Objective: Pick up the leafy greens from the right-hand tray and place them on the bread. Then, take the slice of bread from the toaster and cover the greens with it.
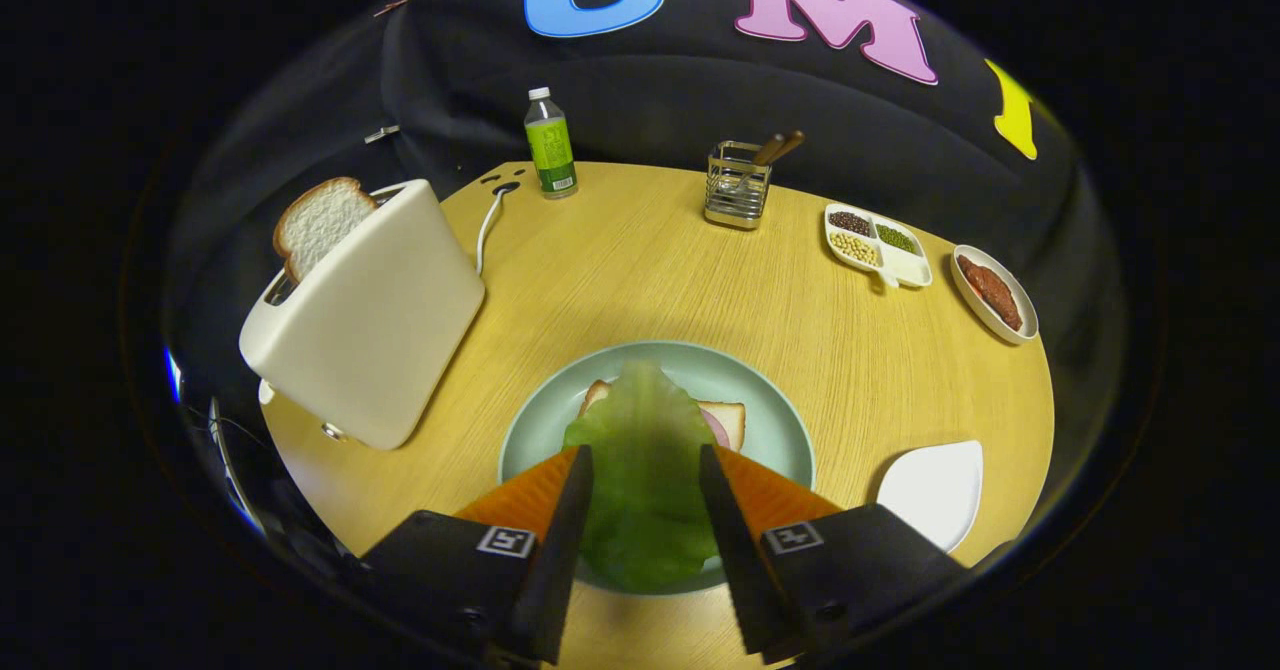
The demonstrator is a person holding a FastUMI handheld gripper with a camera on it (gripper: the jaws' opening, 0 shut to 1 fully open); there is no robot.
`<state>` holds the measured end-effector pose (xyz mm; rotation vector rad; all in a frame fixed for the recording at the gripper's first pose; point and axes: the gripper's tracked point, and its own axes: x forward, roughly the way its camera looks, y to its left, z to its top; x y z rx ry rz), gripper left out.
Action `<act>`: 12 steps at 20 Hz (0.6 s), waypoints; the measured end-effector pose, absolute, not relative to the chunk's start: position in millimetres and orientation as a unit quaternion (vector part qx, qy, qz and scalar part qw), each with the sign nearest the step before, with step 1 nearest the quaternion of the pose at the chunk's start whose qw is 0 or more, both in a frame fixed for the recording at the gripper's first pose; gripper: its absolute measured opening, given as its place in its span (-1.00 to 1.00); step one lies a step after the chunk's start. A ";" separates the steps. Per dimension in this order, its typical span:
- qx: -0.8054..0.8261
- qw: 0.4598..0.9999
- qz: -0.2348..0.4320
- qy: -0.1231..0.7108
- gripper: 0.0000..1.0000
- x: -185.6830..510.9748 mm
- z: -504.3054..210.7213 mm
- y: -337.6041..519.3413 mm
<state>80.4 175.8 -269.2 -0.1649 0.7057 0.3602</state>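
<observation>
A green lettuce leaf lies over the bread slice on the pale green plate, hiding most of it; a bit of pink filling peeks out at the leaf's right edge. My gripper hangs just above the plate with its fingers wide apart on either side of the leaf, which spreads underneath them rather than being pinched. To the left stands a cream toaster with a slice of white bread sticking up from its slot. The white tray right of the plate is bare.
At the back of the round wooden table stand a green-labelled bottle and a wire utensil holder. A divided dish of beans and a small dish of red food sit at the far right. The toaster's cord runs back.
</observation>
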 end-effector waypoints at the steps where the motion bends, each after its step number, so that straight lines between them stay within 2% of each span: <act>1: -0.078 0.921 0.175 0.340 0.56 81.1 -266.7 176.7; 2: -0.076 0.923 0.174 0.334 0.83 81.8 -262.7 177.7; 3: -0.073 0.925 0.175 0.329 0.87 81.5 -257.8 178.4; 4: -0.073 0.928 0.173 0.323 1.00 81.8 -253.2 179.4; 8: -0.067 0.939 0.182 0.284 0.99 79.3 -215.8 194.1; 12: -0.073 0.945 0.217 0.232 0.98 73.4 -163.8 227.7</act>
